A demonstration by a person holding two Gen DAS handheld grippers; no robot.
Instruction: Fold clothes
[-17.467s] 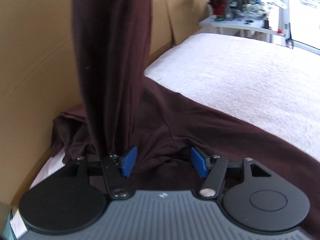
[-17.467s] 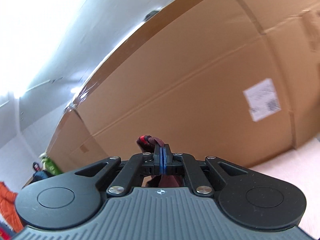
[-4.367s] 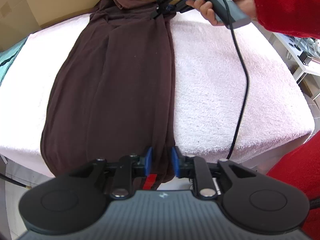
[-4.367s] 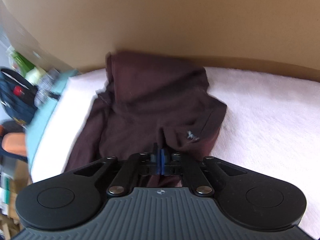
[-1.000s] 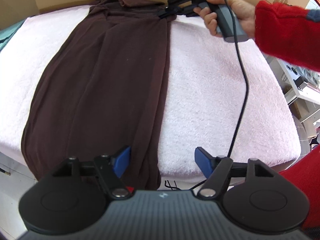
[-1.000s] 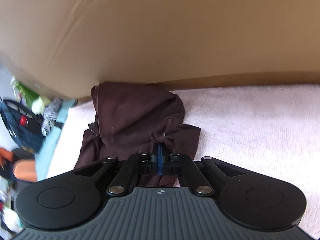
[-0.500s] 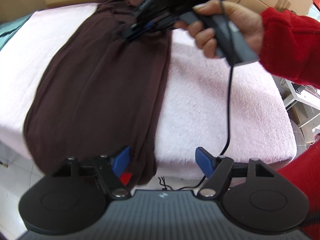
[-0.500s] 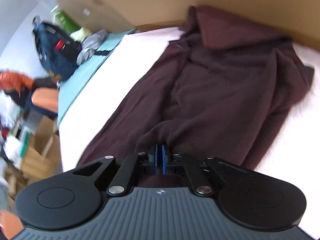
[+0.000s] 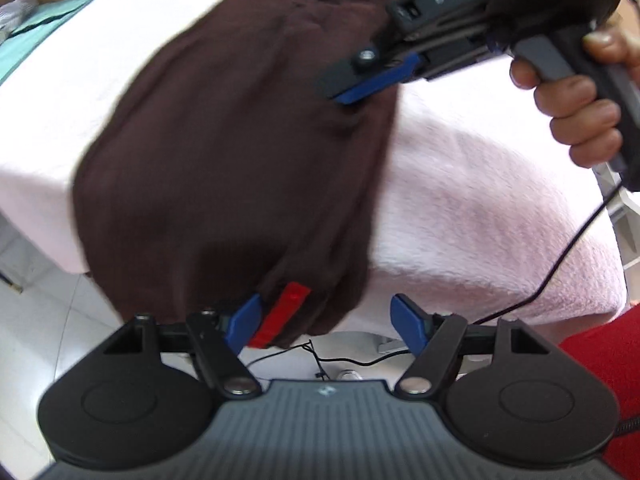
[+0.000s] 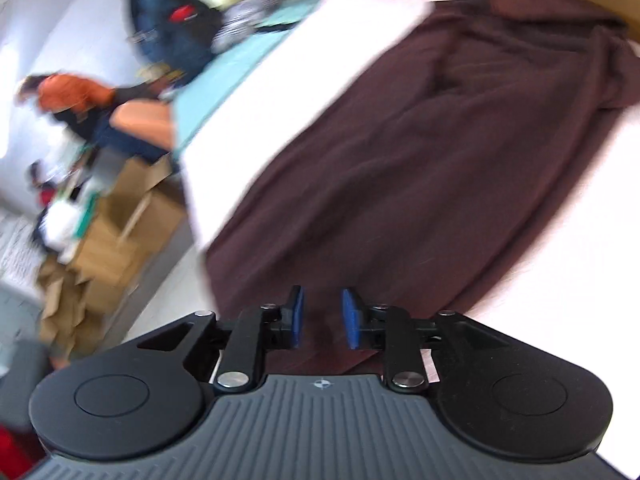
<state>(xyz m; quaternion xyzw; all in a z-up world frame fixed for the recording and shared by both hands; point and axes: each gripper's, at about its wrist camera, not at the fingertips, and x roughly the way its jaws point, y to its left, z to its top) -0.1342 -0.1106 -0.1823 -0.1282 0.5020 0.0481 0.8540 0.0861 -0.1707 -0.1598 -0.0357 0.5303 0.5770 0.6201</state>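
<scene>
One garment is in play — a dark brown top (image 9: pixel 240 152) laid lengthwise as a long narrow strip on the pink-towelled bench (image 9: pixel 480 208), collar end by the cardboard at the far side, hem hanging off the near edge; judging by that shape the sides are already folded in, and the step in hand looks like the change of grip ahead of the crosswise fold. That next move calls for both hem corners pinched together and carried up toward the collar without dragging the layers askew.

Right gripper (image 10: pixel 322 318) hangs over the strip's middle near its right-hand edge; its fingers have just been opening and stand a little apart, brown cloth showing behind the gap but nothing pressed between the pads. Left gripper (image 9: pixel 326 318) sits at the near edge with fingers wide apart; the hanging hem lies just in front of its left pad, touching or nearly so — I cannot tell which — and a small red tag (image 9: pixel 280 314) on the hem sits beside that pad, while the right pad stands clear of the cloth.
</scene>
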